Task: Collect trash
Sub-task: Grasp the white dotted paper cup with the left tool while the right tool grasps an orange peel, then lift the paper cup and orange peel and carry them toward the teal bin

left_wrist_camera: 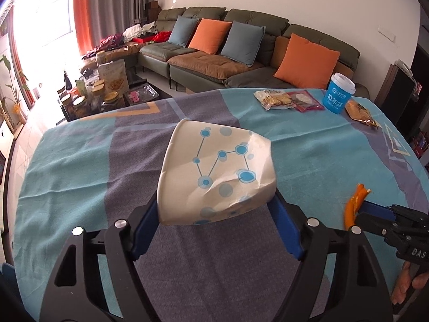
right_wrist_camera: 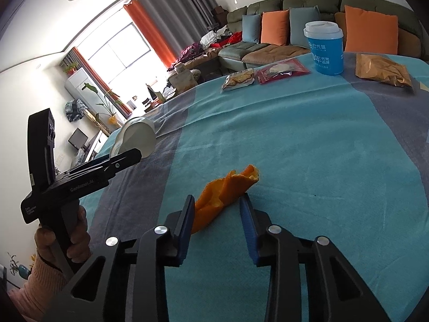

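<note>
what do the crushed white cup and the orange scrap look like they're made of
Crushed white cup: thin paper, matte with printed blue dots; it holds sharp creases and dents like paperboard.
Orange scrap: probably citrus peel; curled, with a paler, soft-looking inner face, though a crumpled cloth or wrapper can't be ruled out.

Left gripper (left_wrist_camera: 217,209) fingers spread wide, right gripper (right_wrist_camera: 217,204) fingers narrower.

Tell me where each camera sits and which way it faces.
Left wrist: on the left claw, angled down over the table toward the sofa; claw pads squeeze a crumpled cup.
Right wrist: on the right claw, same heading; peel between its pads, hand on the left claw.
Shared: cup, peel, blue cup, snack packs.
</note>
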`<state>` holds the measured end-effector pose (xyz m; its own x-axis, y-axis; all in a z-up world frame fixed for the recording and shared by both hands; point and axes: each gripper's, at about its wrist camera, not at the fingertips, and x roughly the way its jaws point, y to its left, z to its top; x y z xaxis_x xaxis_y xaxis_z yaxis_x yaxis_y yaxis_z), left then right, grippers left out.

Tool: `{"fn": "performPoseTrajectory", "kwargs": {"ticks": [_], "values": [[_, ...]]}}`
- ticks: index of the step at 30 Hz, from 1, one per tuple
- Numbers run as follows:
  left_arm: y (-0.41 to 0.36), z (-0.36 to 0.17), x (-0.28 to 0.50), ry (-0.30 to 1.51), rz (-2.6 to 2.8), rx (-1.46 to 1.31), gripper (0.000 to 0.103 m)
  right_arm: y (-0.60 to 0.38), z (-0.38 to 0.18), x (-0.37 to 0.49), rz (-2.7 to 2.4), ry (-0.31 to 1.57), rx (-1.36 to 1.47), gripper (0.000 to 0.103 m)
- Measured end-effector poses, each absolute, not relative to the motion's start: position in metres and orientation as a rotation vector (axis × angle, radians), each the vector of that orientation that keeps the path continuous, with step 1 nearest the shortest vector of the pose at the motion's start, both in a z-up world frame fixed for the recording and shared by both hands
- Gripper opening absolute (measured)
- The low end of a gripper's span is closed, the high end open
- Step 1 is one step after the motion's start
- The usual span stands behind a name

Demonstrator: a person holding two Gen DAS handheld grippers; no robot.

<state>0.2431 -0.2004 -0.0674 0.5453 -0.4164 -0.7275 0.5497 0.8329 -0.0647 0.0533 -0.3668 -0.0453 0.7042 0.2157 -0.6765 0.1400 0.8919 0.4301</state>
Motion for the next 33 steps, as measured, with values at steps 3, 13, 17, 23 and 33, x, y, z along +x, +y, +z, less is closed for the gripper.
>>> {"fn": "performPoseTrajectory", "kwargs": {"ticks": [3, 13, 17, 23, 33], "values": [[-0.195, -0.063, 0.232, 0.797, -0.586, 0.18, 0.076, -0.365, -0.046, 0.054, 0.059, 0.8, 0.477, 0.022], [-0.158, -0.055, 0.198, 0.792, -0.582, 0.129, 0.076, -0.362, -0.045, 0.053, 0.095, 0.796, 0.492, 0.01], [-0.14, -0.054, 0.186, 0.796, -0.566, 0.112, 0.076, -0.358, -0.043, 0.051, 0.107, 0.793, 0.487, 0.006], [-0.118, -0.051, 0.166, 0.784, -0.541, 0.113, 0.076, -0.35, -0.039, 0.048, 0.154, 0.78, 0.488, 0.002], [-0.097, -0.049, 0.143, 0.774, -0.521, 0.105, 0.076, -0.345, -0.041, 0.046, 0.09, 0.796, 0.468, 0.032]]}}
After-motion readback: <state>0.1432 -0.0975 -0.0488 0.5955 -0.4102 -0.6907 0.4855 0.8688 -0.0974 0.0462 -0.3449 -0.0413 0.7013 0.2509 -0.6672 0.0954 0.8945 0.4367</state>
